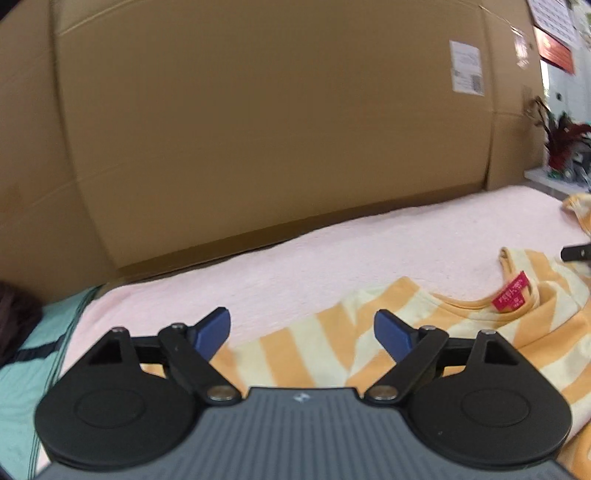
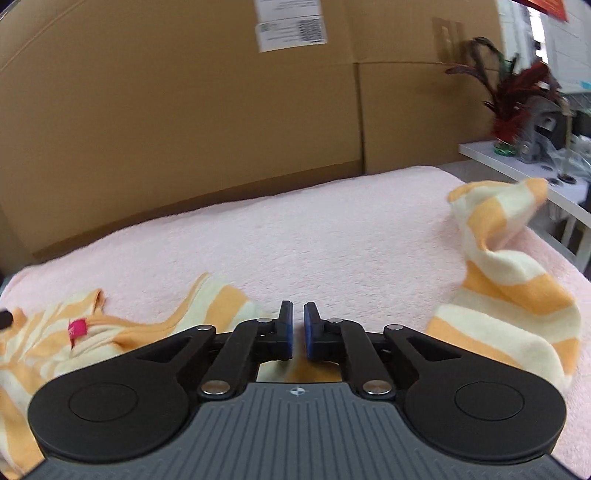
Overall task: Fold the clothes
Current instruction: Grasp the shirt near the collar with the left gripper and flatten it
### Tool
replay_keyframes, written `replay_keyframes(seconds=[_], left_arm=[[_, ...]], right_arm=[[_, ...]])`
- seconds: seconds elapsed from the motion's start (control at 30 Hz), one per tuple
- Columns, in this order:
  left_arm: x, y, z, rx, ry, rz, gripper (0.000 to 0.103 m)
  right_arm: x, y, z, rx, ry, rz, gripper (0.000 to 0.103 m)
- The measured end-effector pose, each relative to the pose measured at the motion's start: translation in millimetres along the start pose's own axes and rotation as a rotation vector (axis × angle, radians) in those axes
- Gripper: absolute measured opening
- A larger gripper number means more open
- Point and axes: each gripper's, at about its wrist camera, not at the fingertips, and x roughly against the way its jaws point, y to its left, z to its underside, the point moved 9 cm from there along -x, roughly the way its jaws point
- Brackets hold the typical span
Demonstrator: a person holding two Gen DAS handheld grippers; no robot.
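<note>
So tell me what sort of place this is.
Probably a makeshift work or storage room, not a tidy home: a pink towel spread as a folding surface, big cardboard boxes stacked behind it, and a white shelf with a potted plant alongside.

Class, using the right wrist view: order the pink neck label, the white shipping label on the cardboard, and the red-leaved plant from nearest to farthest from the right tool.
1. Pink neck label on the orange-and-cream striped shirt, left of the right tool.
2. Red-leaved plant, far right, on the white shelf.
3. White shipping label on the brown cardboard, top centre.

One striped shirt (image 2: 509,295), one pink towel (image 2: 295,240), one cardboard box (image 2: 184,110).
</note>
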Motion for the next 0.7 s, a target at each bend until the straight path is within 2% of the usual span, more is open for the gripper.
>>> replay_keyframes(seconds=[0.1, 0.17, 0.27, 0.33, 0.4, 0.47, 0.5, 0.53, 0.7], left_arm=[[-26.9, -10.8, -3.5, -0.021, 0.056, 0.068, 0.08], [-41.5, -11.1, -1.7, 0.007, 0.097, 0.162, 0.082], [-54.8, -15.0, 10.0, 0.053, 0.151, 0.273, 0.086], [-53.2, -19.1, 13.1, 0.055, 0.129, 0.285, 0.086], [-51.2, -16.6, 13.8, 0.075, 0.11, 0.274, 0.074], [-48.9, -14.0, 14.1, 0.089, 0.091, 0.262, 0.046], [-48.2, -13.5, 13.9, 0.093, 0.084, 0.256, 0.037], [-47.4, -12.9, 13.7, 0.096, 0.077, 0.25, 0.02], [-40.2, -12.0, 13.1, 0.072, 0.046, 0.204, 0.013]], right_arm=[[1.1, -20.5, -0.2, -0.133, -0.008, 0.004, 0.002], [0.8, -25.8, 0.1, -0.18, -0.009, -0.015, 0.003], [-2.0, -21.9, 0.2, -0.169, -0.002, -0.028, 0.009], [-2.2, -20.5, -0.1, -0.168, -0.003, -0.033, 0.011], [-0.9, -19.8, 0.0, -0.168, -0.003, -0.034, 0.012], [-2.1, -20.3, -0.6, -0.174, -0.004, -0.037, 0.012], [-1.6, -20.5, -0.6, -0.175, -0.004, -0.037, 0.012], [-1.4, -20.5, -0.6, -0.175, -0.004, -0.037, 0.012], [-0.6, -21.8, -0.4, -0.19, -0.006, -0.047, 0.013]])
